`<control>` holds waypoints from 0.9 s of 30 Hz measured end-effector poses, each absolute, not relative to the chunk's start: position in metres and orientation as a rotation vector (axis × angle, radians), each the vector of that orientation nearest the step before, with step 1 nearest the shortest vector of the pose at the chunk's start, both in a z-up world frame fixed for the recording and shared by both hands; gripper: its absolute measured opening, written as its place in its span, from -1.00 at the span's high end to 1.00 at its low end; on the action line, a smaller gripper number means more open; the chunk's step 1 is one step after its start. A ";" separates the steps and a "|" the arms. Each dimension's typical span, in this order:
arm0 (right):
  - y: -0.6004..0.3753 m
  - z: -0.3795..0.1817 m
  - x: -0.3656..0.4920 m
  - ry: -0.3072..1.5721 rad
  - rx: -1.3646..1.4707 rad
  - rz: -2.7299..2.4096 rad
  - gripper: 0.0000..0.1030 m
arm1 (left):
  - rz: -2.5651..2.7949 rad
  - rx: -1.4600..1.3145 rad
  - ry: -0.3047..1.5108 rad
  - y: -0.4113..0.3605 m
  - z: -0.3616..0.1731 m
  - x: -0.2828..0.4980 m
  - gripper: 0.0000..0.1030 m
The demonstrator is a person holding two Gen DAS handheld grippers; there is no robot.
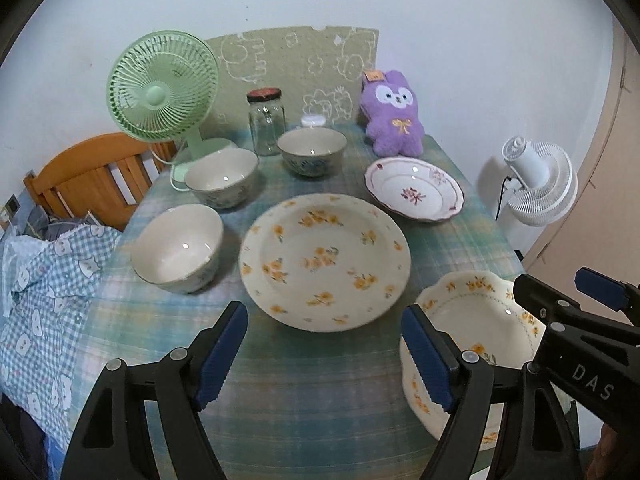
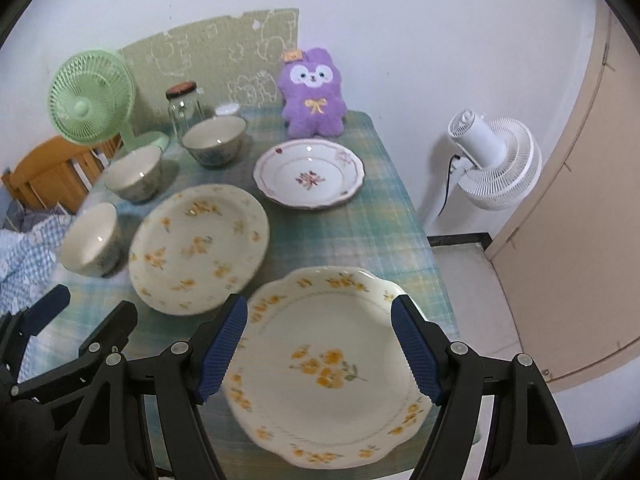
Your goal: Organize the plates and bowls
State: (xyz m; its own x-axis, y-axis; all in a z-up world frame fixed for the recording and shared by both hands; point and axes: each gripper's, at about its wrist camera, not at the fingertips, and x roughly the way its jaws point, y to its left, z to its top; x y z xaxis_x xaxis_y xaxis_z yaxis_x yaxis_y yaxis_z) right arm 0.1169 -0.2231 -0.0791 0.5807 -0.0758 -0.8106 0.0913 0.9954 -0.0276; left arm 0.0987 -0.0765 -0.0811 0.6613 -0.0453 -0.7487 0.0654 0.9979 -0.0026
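A large round plate with yellow flowers (image 1: 325,256) (image 2: 198,248) lies mid-table. A scalloped yellow-flower plate (image 1: 472,320) (image 2: 332,364) sits at the near right corner. Behind them is a pink-flower plate (image 1: 414,190) (image 2: 310,174). Three cream bowls stand on the left: near (image 1: 178,248) (image 2: 90,240), middle (image 1: 221,176) (image 2: 134,172), far (image 1: 312,150) (image 2: 214,140). My left gripper (image 1: 324,356) (image 2: 98,300) hangs open above bare cloth, in front of the round plate. My right gripper (image 2: 320,354) (image 1: 554,286) is open above the scalloped plate, its pads off it.
At the back of the checked tablecloth (image 1: 304,392) stand a green desk fan (image 1: 162,88), a glass jar (image 1: 266,122) and a purple plush toy (image 1: 394,114). A wooden chair (image 1: 92,180) and checked fabric (image 1: 44,280) lie left. A white floor fan (image 2: 494,160) and a door (image 2: 580,200) are right.
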 end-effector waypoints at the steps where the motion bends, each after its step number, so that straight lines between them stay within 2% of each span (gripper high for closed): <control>1: -0.219 -0.076 0.116 0.937 0.027 -0.100 -0.50 | -0.065 0.028 0.836 -0.072 -0.078 0.098 -0.57; 18: -0.144 -0.053 0.098 0.847 0.077 -0.222 -0.50 | -0.104 0.079 0.739 -0.007 -0.058 0.095 -0.52; 27: -0.118 -0.041 0.100 0.824 0.060 -0.251 -0.50 | -0.109 0.018 0.758 0.017 -0.054 0.106 -0.50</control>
